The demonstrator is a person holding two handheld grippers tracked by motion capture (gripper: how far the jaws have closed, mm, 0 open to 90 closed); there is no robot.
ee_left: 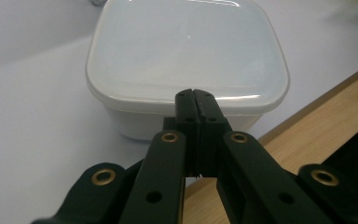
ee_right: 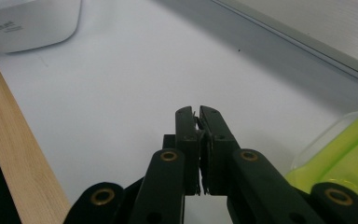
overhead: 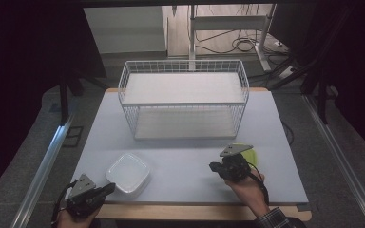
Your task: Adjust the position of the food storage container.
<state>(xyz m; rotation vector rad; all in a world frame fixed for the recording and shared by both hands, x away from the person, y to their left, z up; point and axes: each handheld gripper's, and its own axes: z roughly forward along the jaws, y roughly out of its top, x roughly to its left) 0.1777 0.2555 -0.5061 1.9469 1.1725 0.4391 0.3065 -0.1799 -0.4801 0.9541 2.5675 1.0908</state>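
Resting near the front edge of the worktop (overhead: 185, 156), the left hand-held gripper (overhead: 108, 188) has its jaws pressed together on nothing, tips just short of the near wall of a white lidded container (overhead: 129, 172); in the left gripper view the same container (ee_left: 186, 65) sits directly ahead of the closed tips, lid on and upright. The right hand-held gripper (overhead: 214, 167) is likewise pinched shut and empty, with a green-lidded container (overhead: 248, 154) just beside it on the right of the worktop, its translucent edge showing in the right gripper view (ee_right: 342, 154). Judging from this layout, the work has hardly begun: both containers stand on the worktop, neither is held, and the white wire basket (overhead: 184, 97) at the far side, well apart from them, carries nothing on either level. The white container is a rounded square with no real long axis; it lies flat, turned slightly so one corner points toward the left hand-held gripper. Opening the jaws would have to precede any grasp.
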